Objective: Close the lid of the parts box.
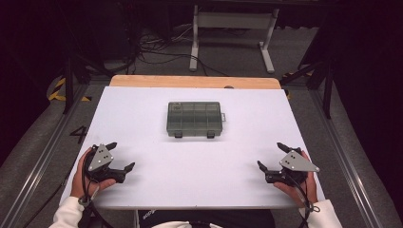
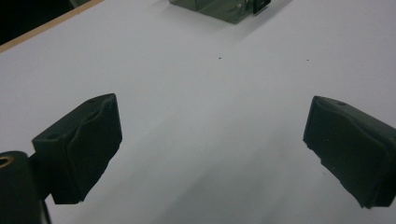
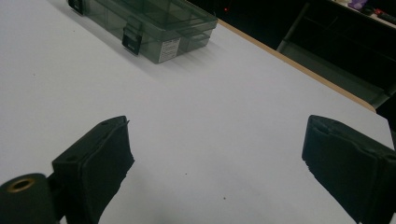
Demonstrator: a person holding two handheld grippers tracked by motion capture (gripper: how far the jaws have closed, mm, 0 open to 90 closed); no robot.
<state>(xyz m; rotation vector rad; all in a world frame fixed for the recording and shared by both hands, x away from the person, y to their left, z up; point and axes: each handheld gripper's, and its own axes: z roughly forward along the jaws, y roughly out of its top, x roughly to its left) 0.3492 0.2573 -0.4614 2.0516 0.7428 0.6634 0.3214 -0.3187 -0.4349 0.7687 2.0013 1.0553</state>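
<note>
The organizer box (image 1: 195, 118) sits mid-worktop (image 1: 142, 118), well ahead of your left hand-held gripper (image 1: 122, 156) and right hand-held gripper (image 1: 269, 156), both spread wide apart, bare surface between.

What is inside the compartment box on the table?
Through the smoky lid of the compartment box, only divider walls show; the compartments look empty, though the tint may hide small items. Both latches look closed.

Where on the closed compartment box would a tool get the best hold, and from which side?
Probably the box's short ends, one tool on each: left tool from the left, right tool from the right. It lies flat and closed, its two latches face the person, and both tools stand open on either side.
</note>
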